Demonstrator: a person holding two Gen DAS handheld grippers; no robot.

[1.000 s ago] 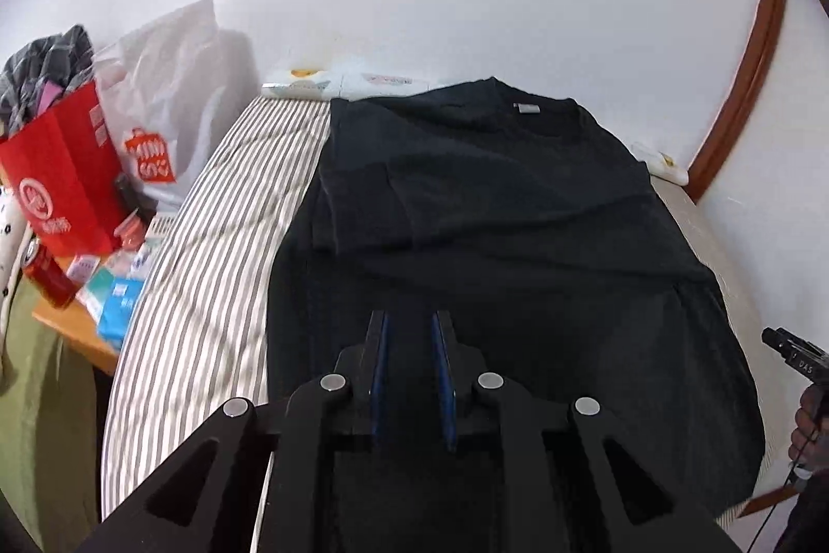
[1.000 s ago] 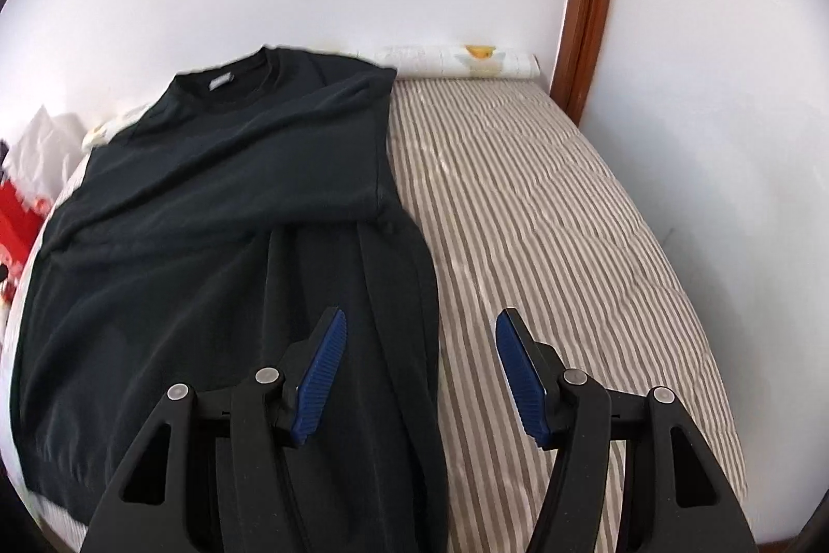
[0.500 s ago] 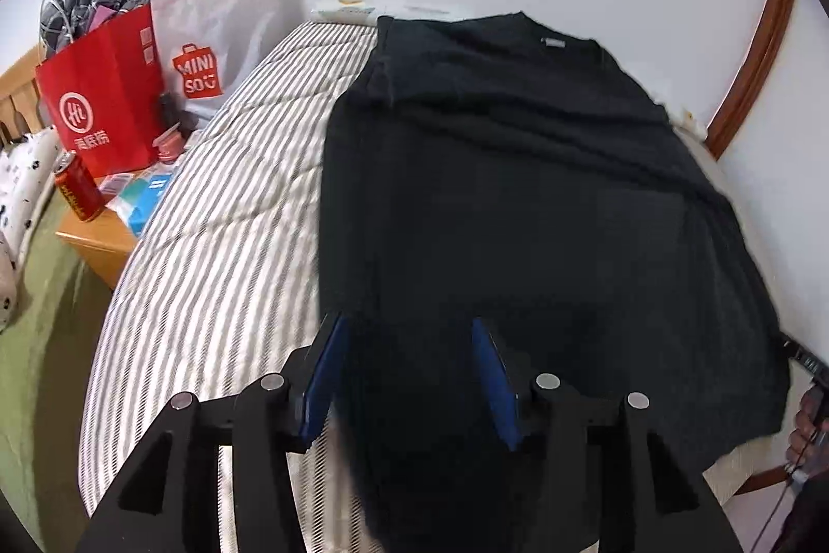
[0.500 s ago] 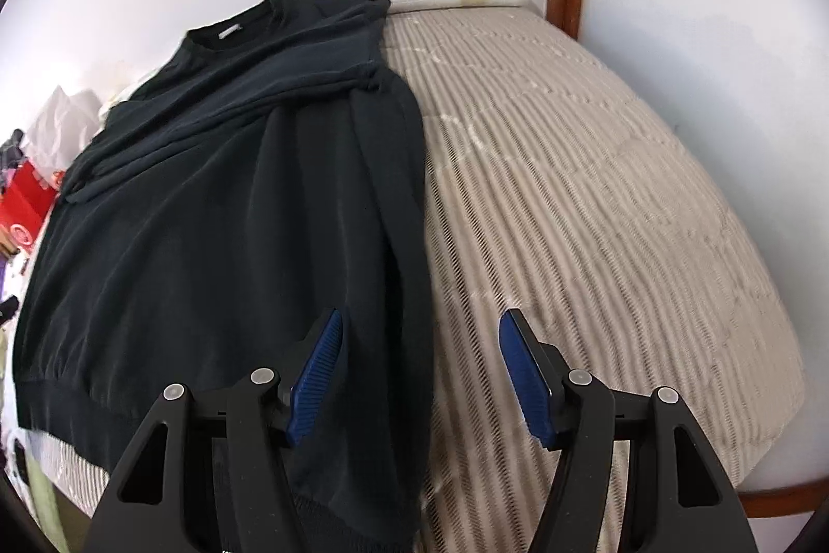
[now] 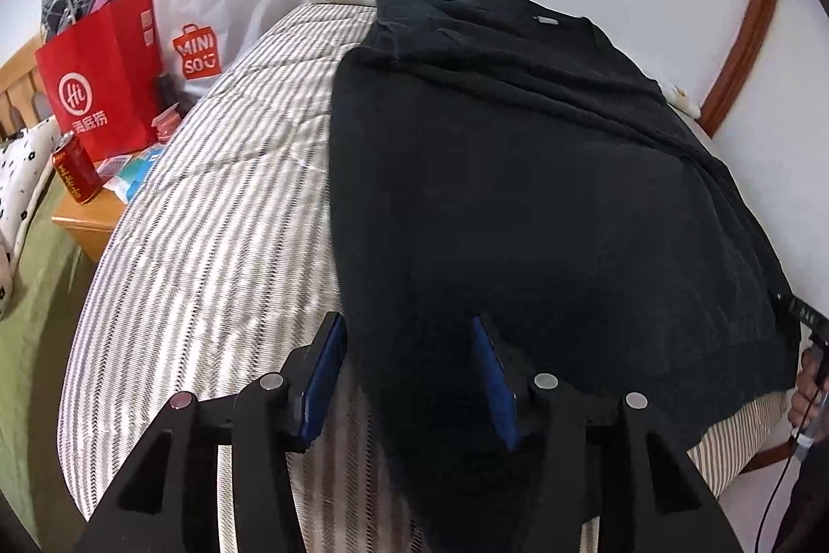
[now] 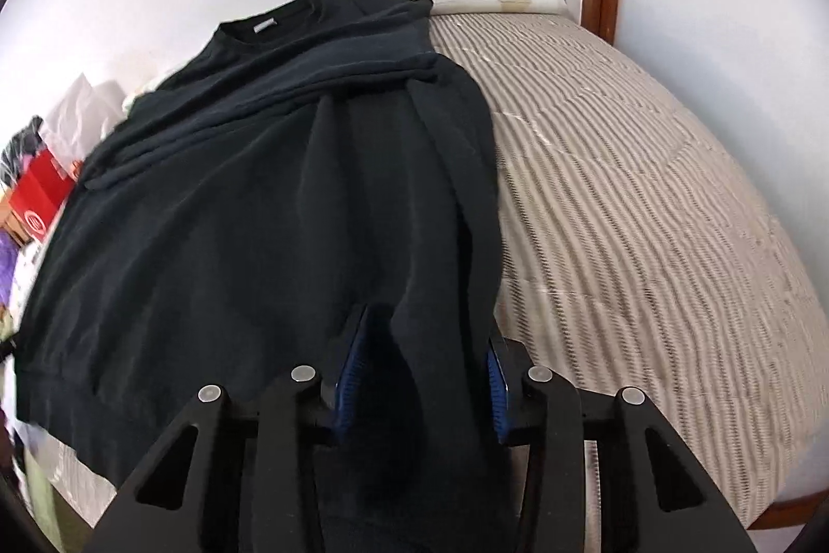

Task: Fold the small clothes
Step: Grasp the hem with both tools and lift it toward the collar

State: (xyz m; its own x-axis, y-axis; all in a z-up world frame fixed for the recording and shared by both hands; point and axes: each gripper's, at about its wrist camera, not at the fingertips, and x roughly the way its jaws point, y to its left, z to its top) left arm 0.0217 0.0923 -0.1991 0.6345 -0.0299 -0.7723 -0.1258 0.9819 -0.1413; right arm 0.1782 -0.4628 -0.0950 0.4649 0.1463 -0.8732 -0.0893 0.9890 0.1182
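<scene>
A black sweatshirt (image 5: 518, 169) lies flat on the striped bed, collar at the far end, both sleeves folded across the chest. It also shows in the right wrist view (image 6: 248, 200). My left gripper (image 5: 409, 335) is open, its blue pads on either side of the garment's near left hem corner. My right gripper (image 6: 422, 335) is open with the near right hem corner lying between its pads; cloth hides part of both pads.
The striped mattress (image 5: 207, 242) has bare room left of the garment and more on the right (image 6: 647, 190). A red bag (image 5: 98, 86), a white bag (image 5: 217, 19) and a can (image 5: 75, 174) stand on a bedside table at left. White wall behind.
My left gripper has opened, and both grippers have come down to the near hem corners. The cloth now lies between the pads of each.
</scene>
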